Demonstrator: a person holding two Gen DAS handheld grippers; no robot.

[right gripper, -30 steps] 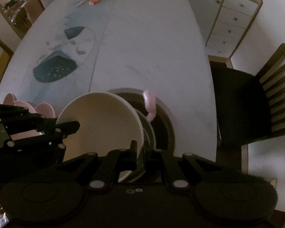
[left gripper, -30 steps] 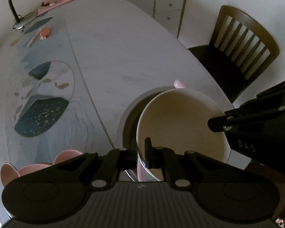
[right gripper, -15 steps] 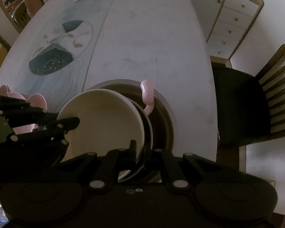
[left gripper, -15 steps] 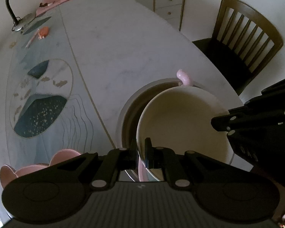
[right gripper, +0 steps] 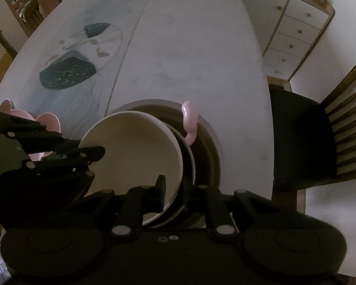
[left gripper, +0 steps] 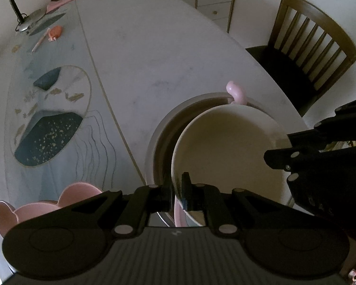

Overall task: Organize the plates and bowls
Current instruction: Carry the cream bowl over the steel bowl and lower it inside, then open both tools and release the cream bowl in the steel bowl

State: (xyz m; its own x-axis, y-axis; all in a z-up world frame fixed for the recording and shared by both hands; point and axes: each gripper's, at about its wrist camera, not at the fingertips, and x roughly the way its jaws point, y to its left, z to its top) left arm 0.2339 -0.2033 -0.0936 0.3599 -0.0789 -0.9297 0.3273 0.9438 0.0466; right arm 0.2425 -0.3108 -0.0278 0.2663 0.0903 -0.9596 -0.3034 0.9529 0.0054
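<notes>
While both black two-finger grippers are pointing steeply down at the near edge of the pale marble-patterned table, a round cream ceramic bowl is sitting tilted inside a wide dark-lined grey plate. The left gripper is straddling the bowl's near rim, one finger outside and one inside; its jaws are opening, yet the pads are still resting against the rim. The right gripper is spanning the opposite side of that rim, and its jaws are opening too, with a visible gap beside the inner finger, so the bowl is no longer pinched there. A curved pink handle is rising behind the bowl from the plate. A pink ear-shaped dish is lying well apart toward the table's left edge. A dark wooden slat-backed chair is standing beside the table.
</notes>
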